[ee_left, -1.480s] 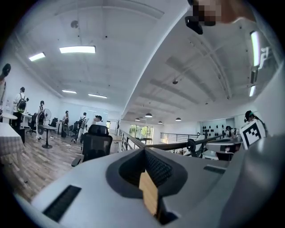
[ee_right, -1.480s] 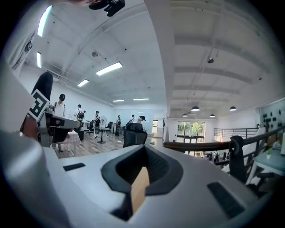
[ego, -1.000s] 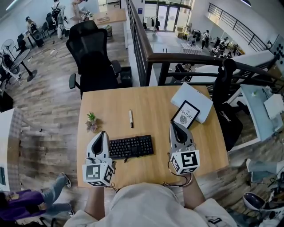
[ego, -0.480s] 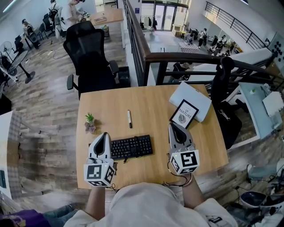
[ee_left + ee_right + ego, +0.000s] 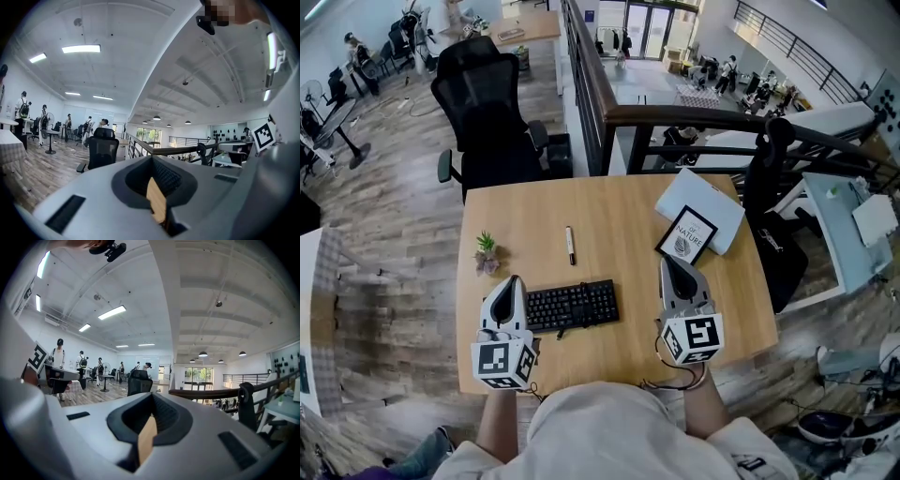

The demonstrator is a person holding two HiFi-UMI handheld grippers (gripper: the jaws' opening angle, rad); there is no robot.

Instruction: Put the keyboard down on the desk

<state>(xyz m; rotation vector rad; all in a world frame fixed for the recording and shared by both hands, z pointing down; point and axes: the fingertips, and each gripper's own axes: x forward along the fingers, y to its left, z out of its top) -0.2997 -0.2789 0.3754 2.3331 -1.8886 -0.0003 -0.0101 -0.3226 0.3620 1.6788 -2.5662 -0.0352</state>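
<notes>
Black keyboard (image 5: 572, 307) lying flat on the wooden desk (image 5: 609, 220) between my left gripper (image 5: 514, 283) and right gripper (image 5: 667, 264), both with jaws closed on nothing; I judge it set down, so I should withdraw without nudging it.

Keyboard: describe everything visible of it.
The keyboard is black, compact and rectangular, with tight rows of keys, and looks like plastic. It lies flat, keys up, on the wooden desk near its front edge, slightly skewed to that edge. Its left end lies beside the left tongs, but the head view does not show whether they touch.
</notes>
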